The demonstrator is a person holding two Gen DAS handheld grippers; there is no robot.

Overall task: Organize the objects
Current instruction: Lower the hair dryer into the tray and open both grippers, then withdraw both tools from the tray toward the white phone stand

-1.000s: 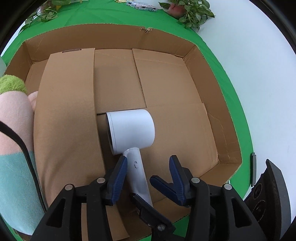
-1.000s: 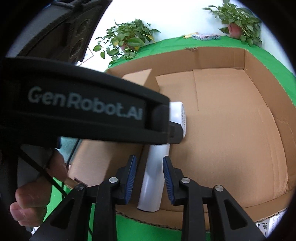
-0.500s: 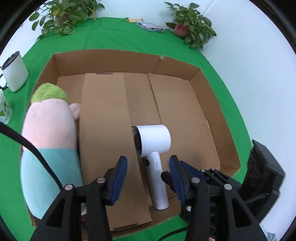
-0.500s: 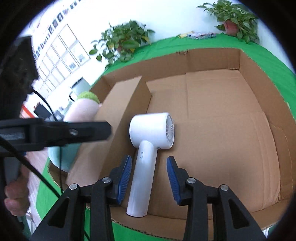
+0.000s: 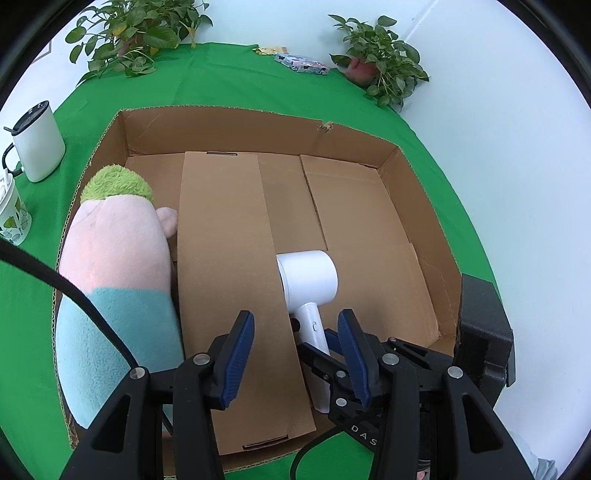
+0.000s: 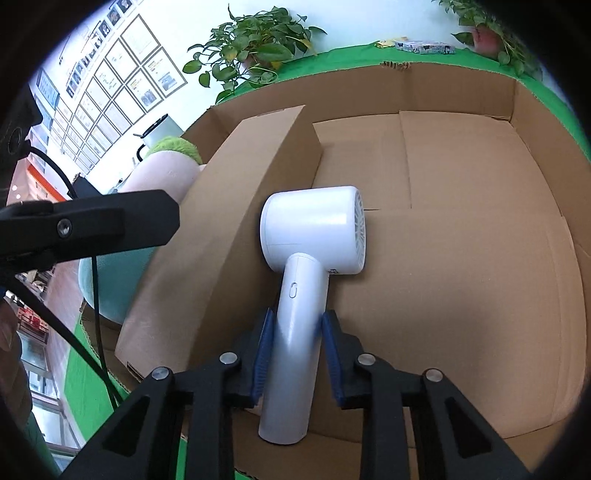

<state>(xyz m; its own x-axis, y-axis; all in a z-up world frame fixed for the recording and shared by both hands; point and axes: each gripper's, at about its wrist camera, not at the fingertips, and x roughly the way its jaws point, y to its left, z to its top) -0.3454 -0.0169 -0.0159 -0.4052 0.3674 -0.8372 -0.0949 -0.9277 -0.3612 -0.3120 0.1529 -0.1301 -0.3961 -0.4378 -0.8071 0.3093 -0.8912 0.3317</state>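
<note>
A white hair dryer [image 6: 314, 229] lies in the open cardboard box [image 5: 229, 125], its head against an upright cardboard divider [image 5: 225, 280]. My right gripper [image 6: 297, 343] is closing tight on the dryer's handle, and both blue pads press on its sides. In the left wrist view the dryer [image 5: 308, 278] shows beyond my left gripper [image 5: 294, 332], which hangs above the box, open, with nothing gripped. A pink, green and teal plush toy [image 5: 114, 266] fills the box's left compartment.
The box stands on a green cloth [image 5: 229, 81]. A white lidded mug [image 5: 37, 144] and a patterned cup [image 5: 13, 214] stand left of it. Two potted plants [image 5: 136, 33] [image 5: 380, 62] and a small packet [image 5: 301, 62] sit at the back. The box's right half holds only the dryer.
My left gripper drew back and up from the dryer's handle, so more of the box shows. My right gripper opened wider, then shut on the handle.
</note>
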